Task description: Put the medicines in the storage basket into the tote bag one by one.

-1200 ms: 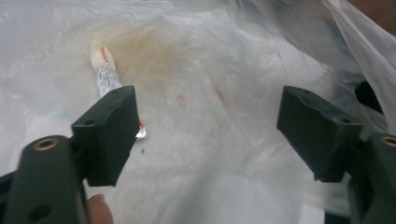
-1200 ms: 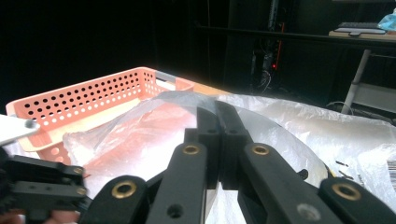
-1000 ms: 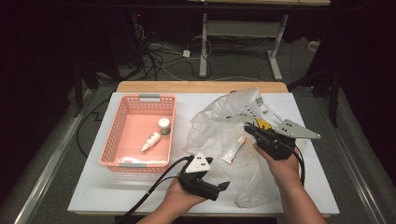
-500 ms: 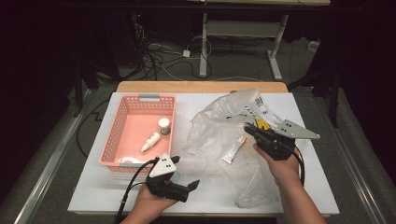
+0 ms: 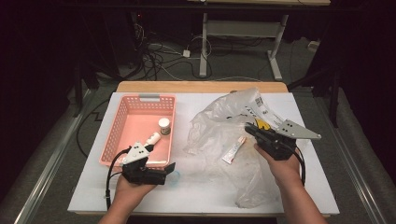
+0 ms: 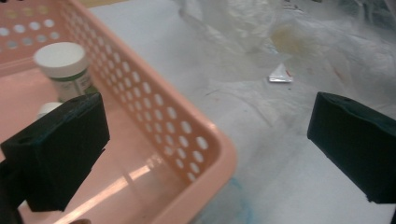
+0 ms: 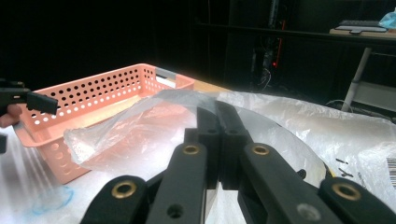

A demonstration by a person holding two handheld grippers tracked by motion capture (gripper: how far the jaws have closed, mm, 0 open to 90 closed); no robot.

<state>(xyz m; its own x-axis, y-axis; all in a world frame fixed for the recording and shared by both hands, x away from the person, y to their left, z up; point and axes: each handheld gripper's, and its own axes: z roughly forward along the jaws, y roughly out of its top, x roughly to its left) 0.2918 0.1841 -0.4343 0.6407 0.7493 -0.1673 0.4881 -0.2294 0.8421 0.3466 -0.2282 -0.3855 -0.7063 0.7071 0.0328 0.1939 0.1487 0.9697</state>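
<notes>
Plastic bag (image 5: 233, 126): one, pinched by right tongs (image 5: 248, 128).

Pink basket (image 5: 122, 122) on the bench (image 5: 210, 196), left of right gripper (image 5: 248, 129): white-capped jar (image 5: 164, 125) and small white bottle (image 5: 152, 138) inside. Blue smudge (image 5: 173, 179) near its front corner.

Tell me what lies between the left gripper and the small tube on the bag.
Nothing solid: bare white table separates the left gripper from the tube. The tube seems to lie under the clear plastic bag, whose edge the right gripper pinches.
</notes>
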